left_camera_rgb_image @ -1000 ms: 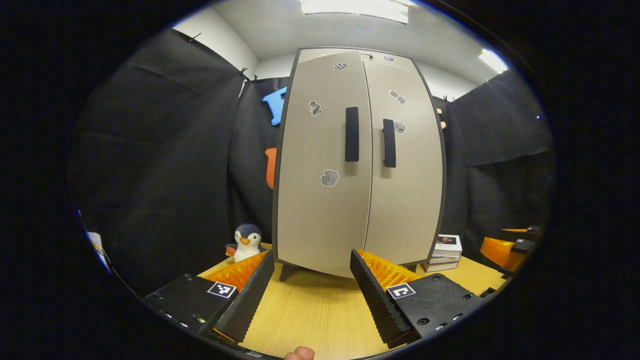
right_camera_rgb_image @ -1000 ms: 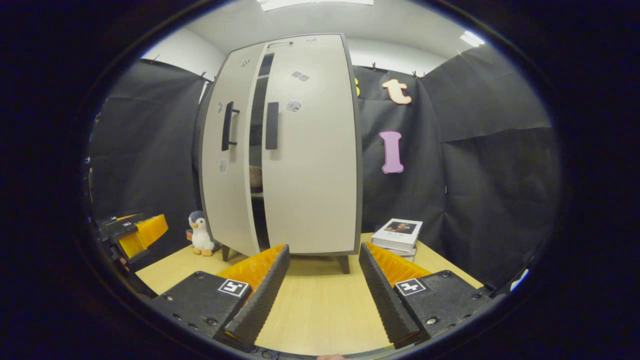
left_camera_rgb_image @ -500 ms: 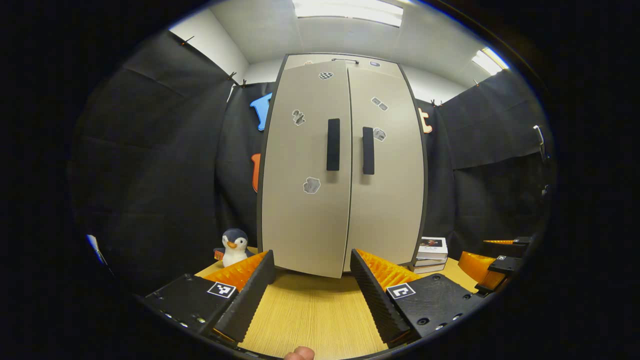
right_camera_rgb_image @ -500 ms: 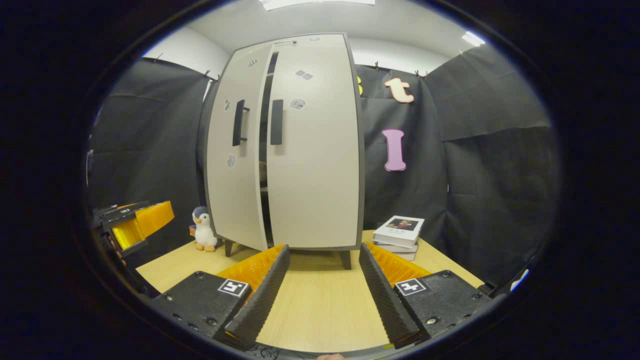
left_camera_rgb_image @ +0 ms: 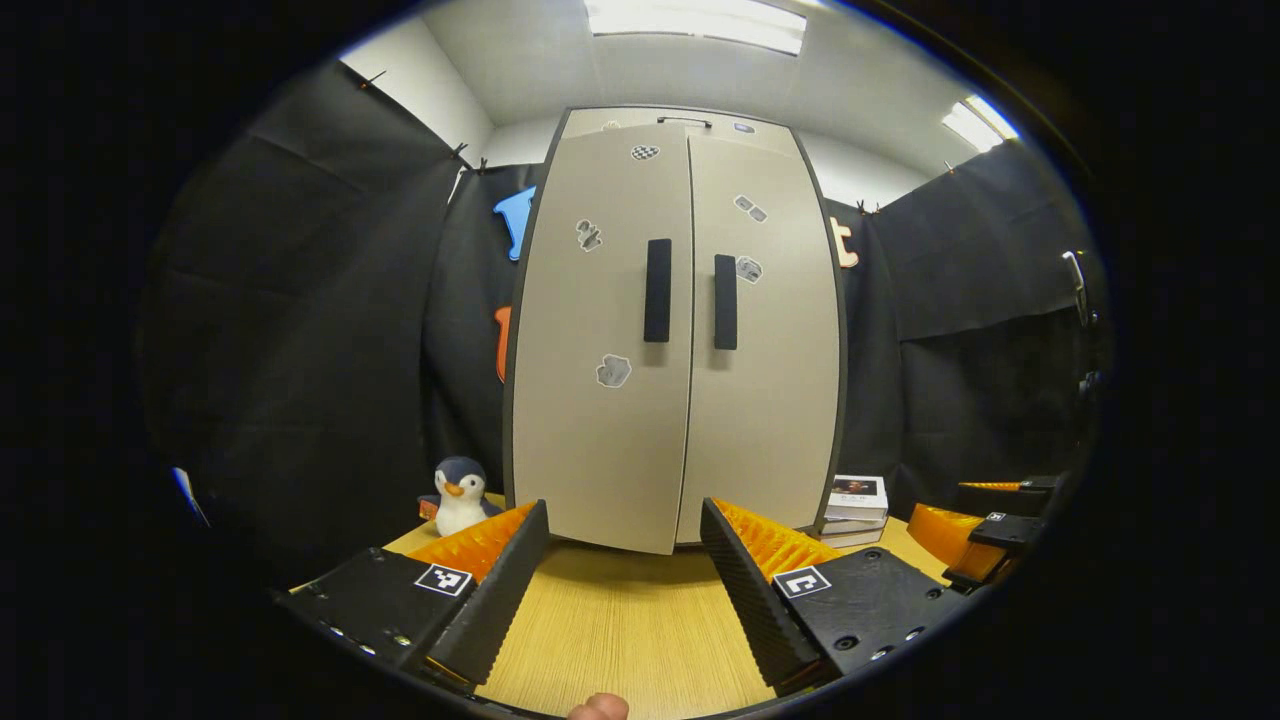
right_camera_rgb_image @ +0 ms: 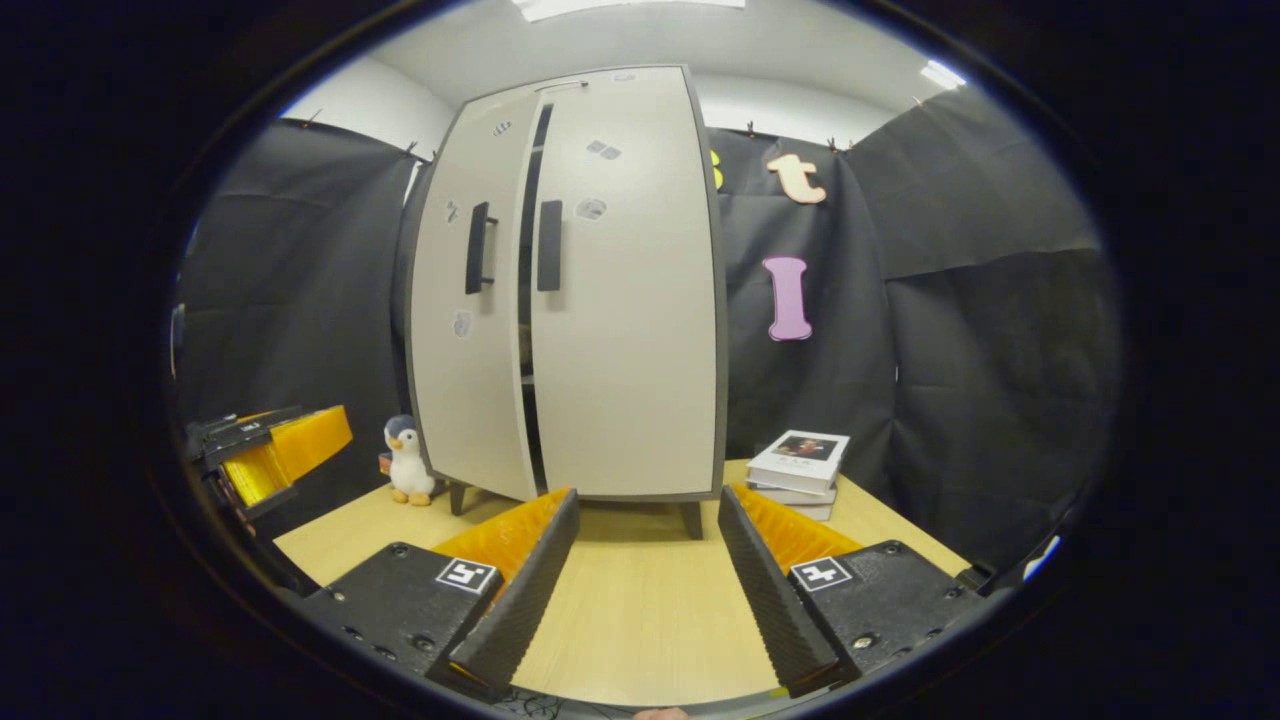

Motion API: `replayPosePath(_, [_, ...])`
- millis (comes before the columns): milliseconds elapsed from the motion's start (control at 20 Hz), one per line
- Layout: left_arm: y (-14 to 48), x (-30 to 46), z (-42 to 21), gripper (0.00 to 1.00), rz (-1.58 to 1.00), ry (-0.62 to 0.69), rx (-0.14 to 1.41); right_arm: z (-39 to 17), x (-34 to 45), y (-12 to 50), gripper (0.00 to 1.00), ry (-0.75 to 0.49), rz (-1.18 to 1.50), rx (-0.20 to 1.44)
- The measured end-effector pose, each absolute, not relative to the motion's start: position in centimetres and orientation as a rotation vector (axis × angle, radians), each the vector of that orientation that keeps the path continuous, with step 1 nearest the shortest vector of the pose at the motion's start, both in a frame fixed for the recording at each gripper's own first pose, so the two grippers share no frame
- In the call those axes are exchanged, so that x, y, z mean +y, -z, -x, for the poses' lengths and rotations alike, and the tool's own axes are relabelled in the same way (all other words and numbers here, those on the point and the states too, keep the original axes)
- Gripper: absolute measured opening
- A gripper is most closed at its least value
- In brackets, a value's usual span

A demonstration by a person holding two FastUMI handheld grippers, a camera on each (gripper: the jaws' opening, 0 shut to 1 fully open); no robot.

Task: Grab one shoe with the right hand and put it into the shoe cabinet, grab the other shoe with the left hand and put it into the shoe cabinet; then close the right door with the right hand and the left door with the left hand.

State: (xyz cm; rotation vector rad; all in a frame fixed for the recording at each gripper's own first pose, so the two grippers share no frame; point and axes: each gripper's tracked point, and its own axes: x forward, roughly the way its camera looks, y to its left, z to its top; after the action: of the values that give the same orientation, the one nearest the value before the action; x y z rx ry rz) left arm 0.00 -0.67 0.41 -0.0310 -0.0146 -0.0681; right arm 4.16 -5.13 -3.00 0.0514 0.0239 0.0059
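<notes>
In the left gripper view the tall beige two-door shoe cabinet (left_camera_rgb_image: 675, 340) fills the centre of the frame, standing on the light wooden tabletop (left_camera_rgb_image: 620, 630). Its left door (left_camera_rgb_image: 595, 400) and right door (left_camera_rgb_image: 765, 400) meet almost flush here, each with a black vertical handle near the seam. In the right gripper view the cabinet sits centre-left, and a narrow dark gap shows between the two doors, with the left door standing slightly ajar; the interior is too dark to tell what it contains. The left gripper (left_camera_rgb_image: 625, 570) sits at the bottom centre of its own view, fingers spread apart and holding nothing; it also appears at the left edge of the right gripper view. The right gripper (right_camera_rgb_image: 648, 560) is likewise at the bottom centre of its view, fingers apart and empty. A small plush penguin (left_camera_rgb_image: 461, 494) stands lower left of the cabinet; a stack of books (right_camera_rgb_image: 802, 470) lies lower right of it.
</notes>
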Motion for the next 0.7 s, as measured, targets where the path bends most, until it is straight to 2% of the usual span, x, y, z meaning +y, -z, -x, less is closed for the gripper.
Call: replayPosePath(700, [-0.63,-0.67,-0.38,0.93,0.044,0.077,-0.026,-4.09,-5.11,2.66,0.92,-0.003,-0.050,0.015])
